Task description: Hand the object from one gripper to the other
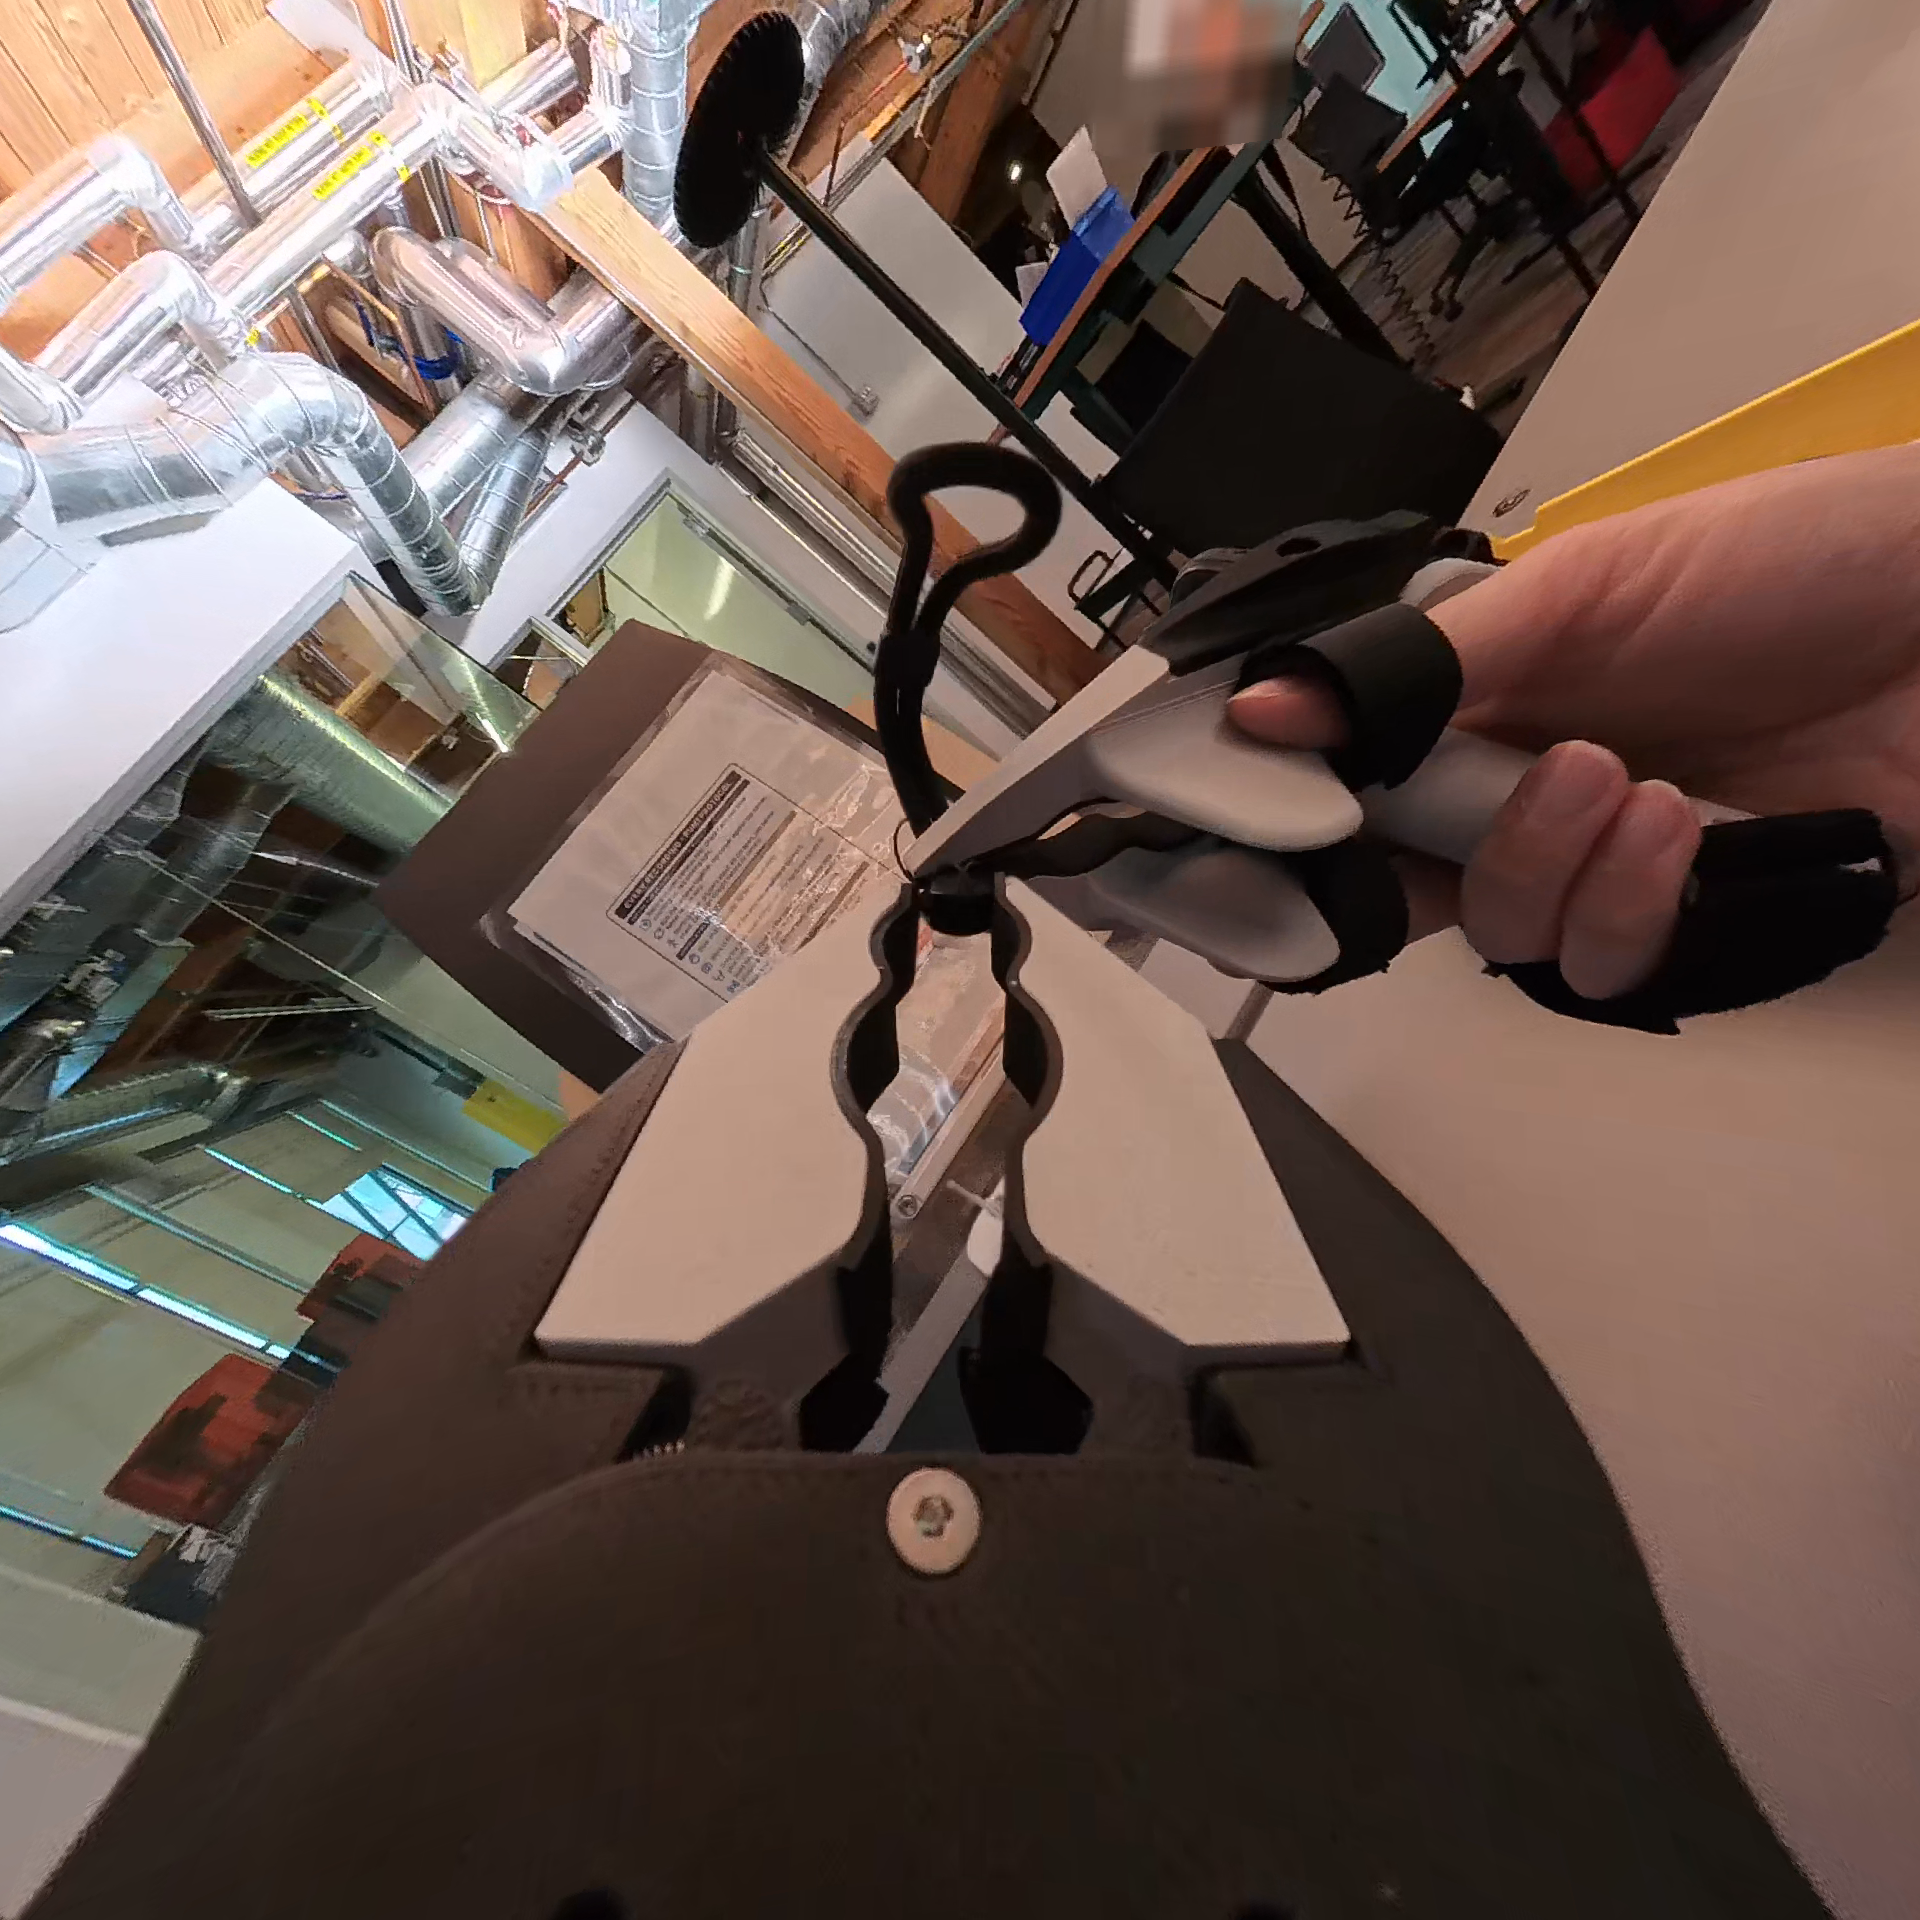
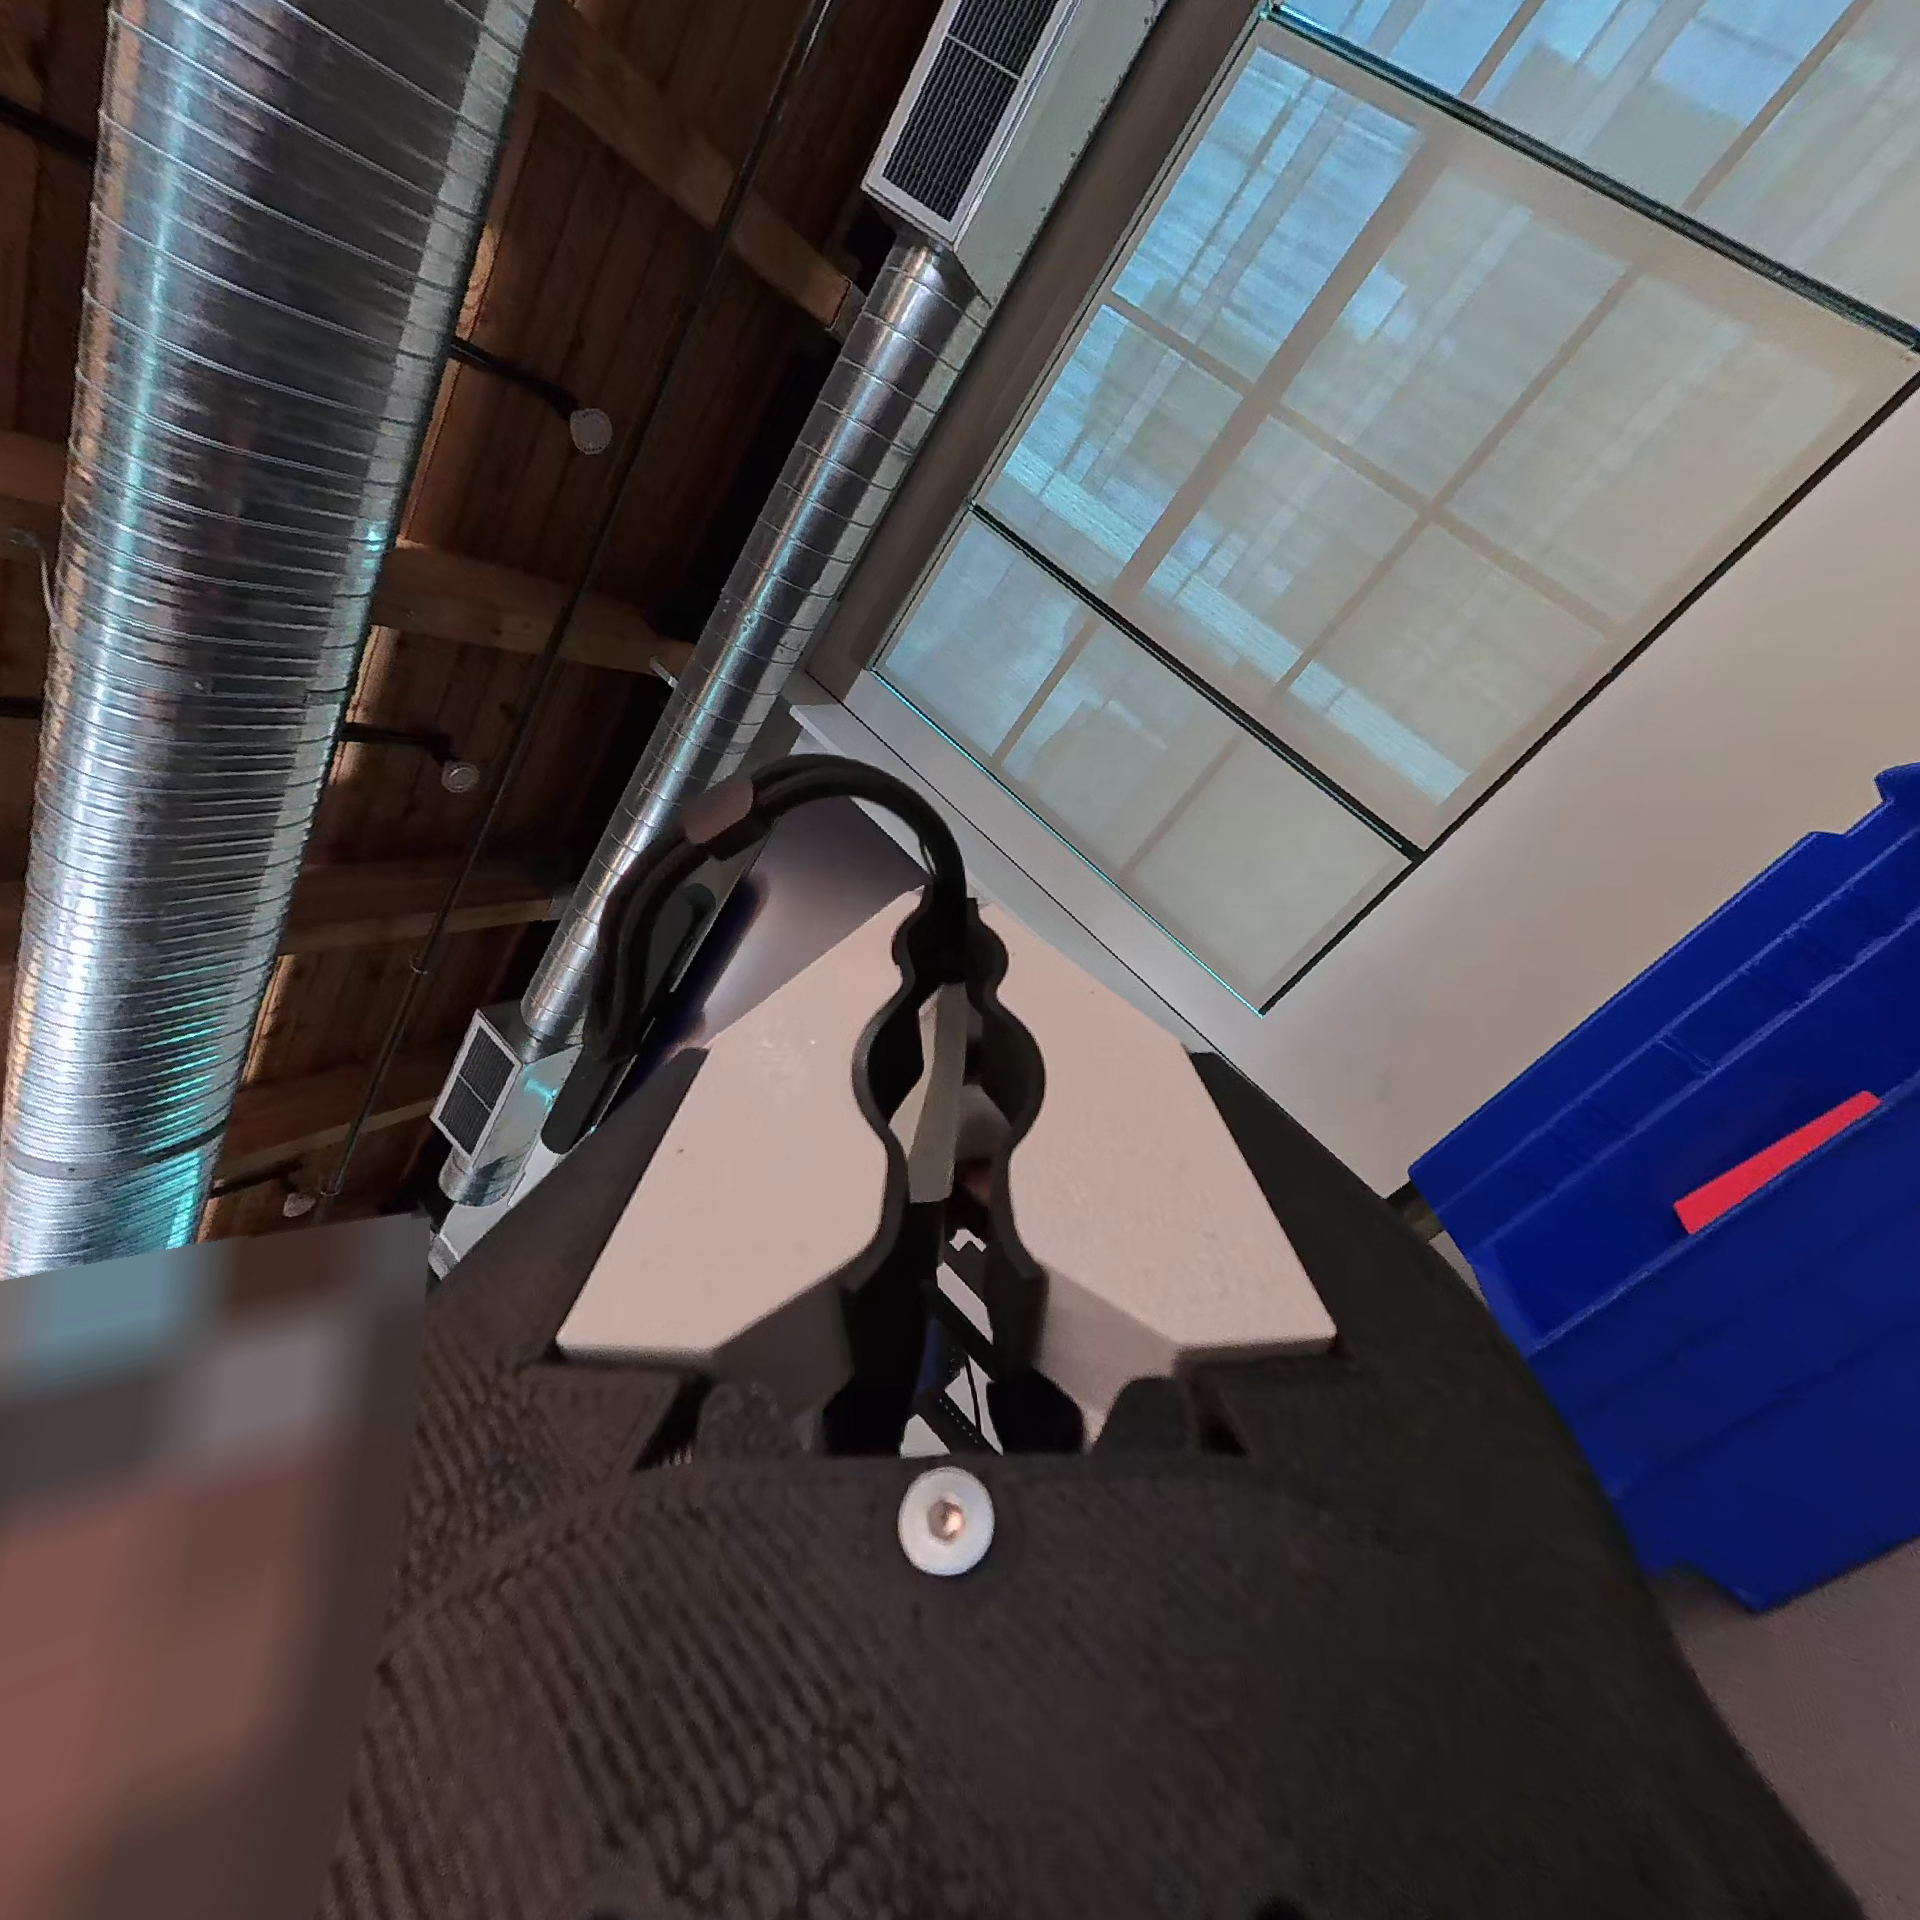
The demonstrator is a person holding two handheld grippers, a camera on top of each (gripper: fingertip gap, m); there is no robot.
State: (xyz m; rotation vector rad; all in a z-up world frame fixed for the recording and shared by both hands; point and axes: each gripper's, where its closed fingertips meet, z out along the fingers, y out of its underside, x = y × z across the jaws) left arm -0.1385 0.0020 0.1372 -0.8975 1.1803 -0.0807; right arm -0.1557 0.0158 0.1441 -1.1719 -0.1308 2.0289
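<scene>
The object is a black looped cord [image 1: 896, 675]. In the left wrist view its loop rises above both grippers. My left gripper [image 1: 956, 925] has its grey fingertips closed on a thick black part at the cord's lower end. My right gripper [image 1: 925, 868], held by a hand [image 1: 1662, 665], comes in from the right, and its tips pinch the cord just above the left tips. In the right wrist view the right gripper [image 2: 948, 940] is shut on the cord [image 2: 847, 777], which arcs up and left from the tips. Both grippers are held up in the air.
A white table [image 1: 1558, 1247] lies to the right with a yellow part [image 1: 1766, 426] on it. A blue bin [image 2: 1714, 1299] stands at the right. A framed printed sheet [image 1: 727, 852] is behind the grippers. Metal ducts [image 2: 208, 623] run overhead. Only a small space, under 4 cm, lies between the two pairs of fingers.
</scene>
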